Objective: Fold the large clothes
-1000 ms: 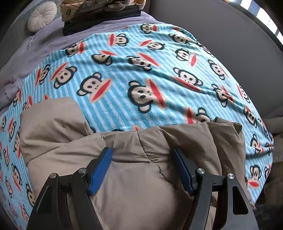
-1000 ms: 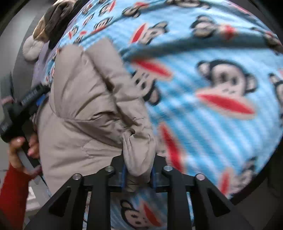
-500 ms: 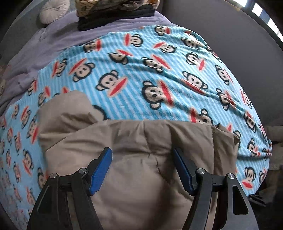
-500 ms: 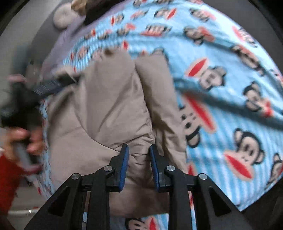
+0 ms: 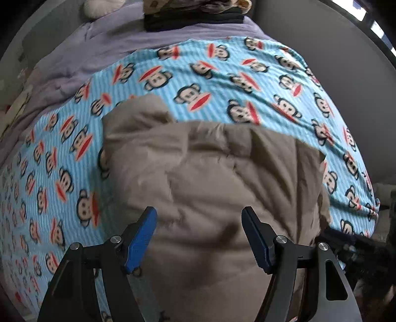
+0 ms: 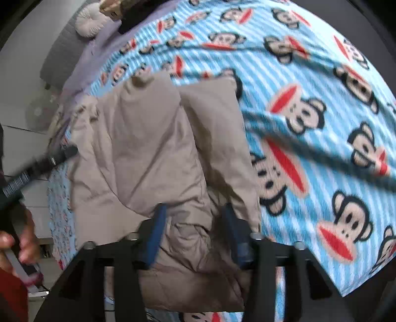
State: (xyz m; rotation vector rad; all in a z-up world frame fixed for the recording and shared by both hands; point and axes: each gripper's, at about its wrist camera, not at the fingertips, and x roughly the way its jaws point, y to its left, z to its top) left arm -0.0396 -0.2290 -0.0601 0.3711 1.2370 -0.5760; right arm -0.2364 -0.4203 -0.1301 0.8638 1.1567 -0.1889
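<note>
One jacket (image 5: 210, 178), one blanket (image 5: 210, 81)

Between and ahead of the left hand-held gripper (image 5: 199, 218), black with blue pads, lies a plain taupe padded jacket (image 5: 210, 173). Beyond it spreads a blanket (image 5: 217, 74) striped light blue and white, printed with dark-brown monkey faces with red mouths. Farther ahead come a lavender sheet (image 5: 118, 47), a black folded cloth (image 5: 193, 21) and a cream round cushion (image 6: 89, 21).

A bed (image 5: 104, 49) with a lilac sheet carried a blue monkey-print blanket (image 5: 210, 81). Beyond it lay a round cushion (image 6: 89, 21) (pale, tufted); grey wall (image 5: 309, 32) stood right.
</note>
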